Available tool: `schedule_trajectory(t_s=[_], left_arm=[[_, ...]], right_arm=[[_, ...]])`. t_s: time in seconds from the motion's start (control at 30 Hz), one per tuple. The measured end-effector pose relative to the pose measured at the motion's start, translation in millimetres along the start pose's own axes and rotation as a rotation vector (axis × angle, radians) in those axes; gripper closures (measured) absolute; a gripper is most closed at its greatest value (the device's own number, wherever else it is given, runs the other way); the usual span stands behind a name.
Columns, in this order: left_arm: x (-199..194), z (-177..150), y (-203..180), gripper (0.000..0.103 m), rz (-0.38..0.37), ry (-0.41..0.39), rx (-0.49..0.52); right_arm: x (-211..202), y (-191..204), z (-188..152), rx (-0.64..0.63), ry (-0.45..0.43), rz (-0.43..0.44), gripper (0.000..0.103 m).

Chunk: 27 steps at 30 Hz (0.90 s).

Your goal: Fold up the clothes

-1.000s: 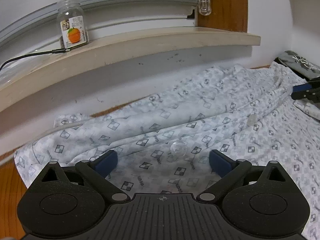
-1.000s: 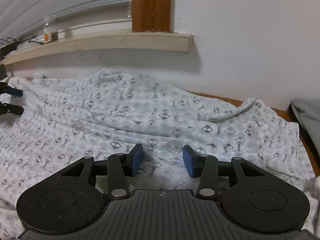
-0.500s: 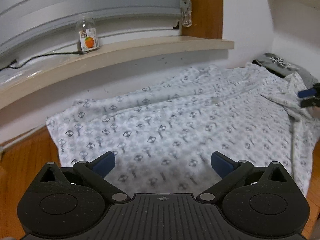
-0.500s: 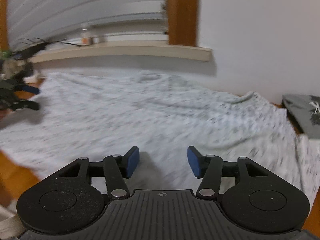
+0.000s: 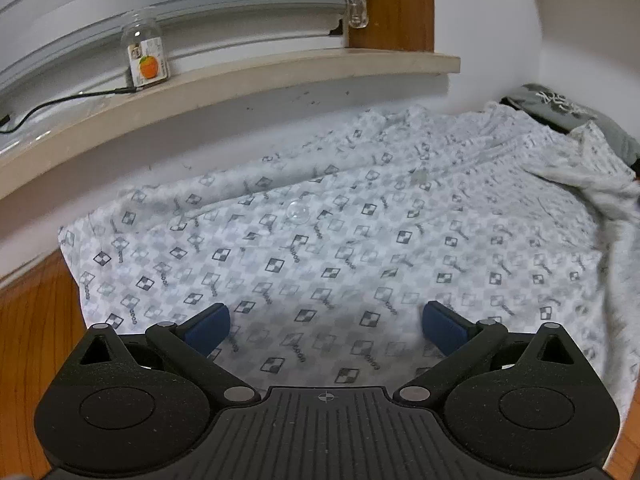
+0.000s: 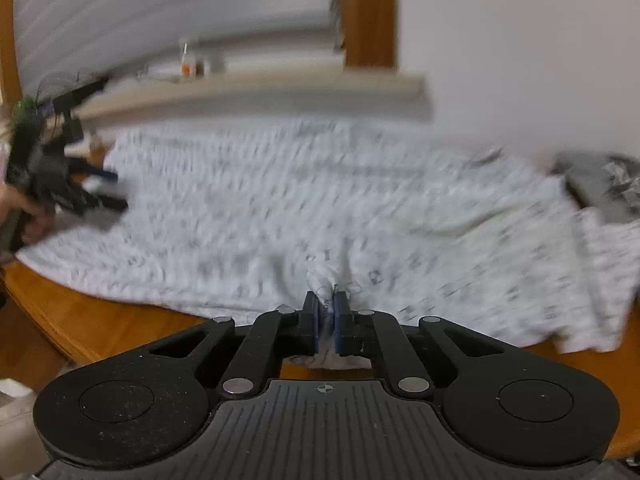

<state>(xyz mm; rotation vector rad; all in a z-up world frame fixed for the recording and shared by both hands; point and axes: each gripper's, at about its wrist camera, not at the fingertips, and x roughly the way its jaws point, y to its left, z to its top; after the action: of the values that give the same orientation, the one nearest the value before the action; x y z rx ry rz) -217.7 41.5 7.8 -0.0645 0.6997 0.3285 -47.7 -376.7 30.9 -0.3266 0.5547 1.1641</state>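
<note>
The jaws of our right gripper (image 6: 325,320) were pressed together on the near edge of the patterned shirt (image 5: 340,248), while the jaws of our left gripper (image 5: 324,326) stood wide apart with nothing between them, above the left part of the cloth. The shirt lay spread on the wooden table (image 6: 120,328), with its far edge against the wall under the sill (image 5: 280,76). We judged that the thin pinched edge could slip out, because only little fabric was held, and one-sided pulling could bunch the cloth.
</note>
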Motion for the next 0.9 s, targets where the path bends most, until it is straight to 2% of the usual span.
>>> schedule_trajectory(t_s=[0.1,0.2,0.27,0.3,0.4,0.47,0.5,0.53,0.63,0.73,0.9], left_arm=[[1.5,0.0,5.1,0.0,-0.007,0.01,-0.021],[-1.8,-0.7,3.7,0.0,0.011,0.006,-0.001],[-5.0,-1.6,1.3,0.0,0.028,0.0,0.021],[-11.6,-3.6,-1.2,0.0,0.035,-0.006,0.035],[-35.6,-10.7,-8.0,0.001,0.046,-0.028,0.072],[-58.2,-18.3,-14.4,0.005,0.029,-0.043,0.105],[-68.1,-21.6,-17.5,0.007,0.026,-0.045,0.126],[-76.1,-25.5,-20.7,0.015,0.023,-0.033,0.143],[-93.6,-37.0,-28.8,0.037,0.0,0.016,0.196],[-107.4,-50.6,-34.2,0.051,-0.029,0.06,0.258],[-128.8,-63.8,-32.1,0.052,-0.076,0.1,0.285]], right_arm=[[-27.4,0.8,-7.4,0.006,-0.009,-0.005,0.099],[-27.2,4.0,-24.1,0.007,0.038,-0.014,0.101],[-25.7,4.4,-23.3,0.008,0.021,-0.014,0.101],[-25.0,4.5,-22.9,0.008,0.013,-0.014,0.1],[-22.9,5.0,-21.7,0.01,-0.012,-0.015,0.089],[-21.4,5.3,-20.9,0.011,-0.029,-0.015,0.067],[-20.7,5.5,-20.5,0.011,-0.037,-0.015,0.063],[-18.2,6.3,-19.0,0.009,-0.042,-0.012,0.057],[-4.0,10.2,-12.0,-0.007,-0.04,-0.002,0.055],[12.0,12.5,-6.6,-0.016,-0.029,-0.011,0.051],[34.9,8.2,4.0,0.006,-0.021,-0.013,0.046]])
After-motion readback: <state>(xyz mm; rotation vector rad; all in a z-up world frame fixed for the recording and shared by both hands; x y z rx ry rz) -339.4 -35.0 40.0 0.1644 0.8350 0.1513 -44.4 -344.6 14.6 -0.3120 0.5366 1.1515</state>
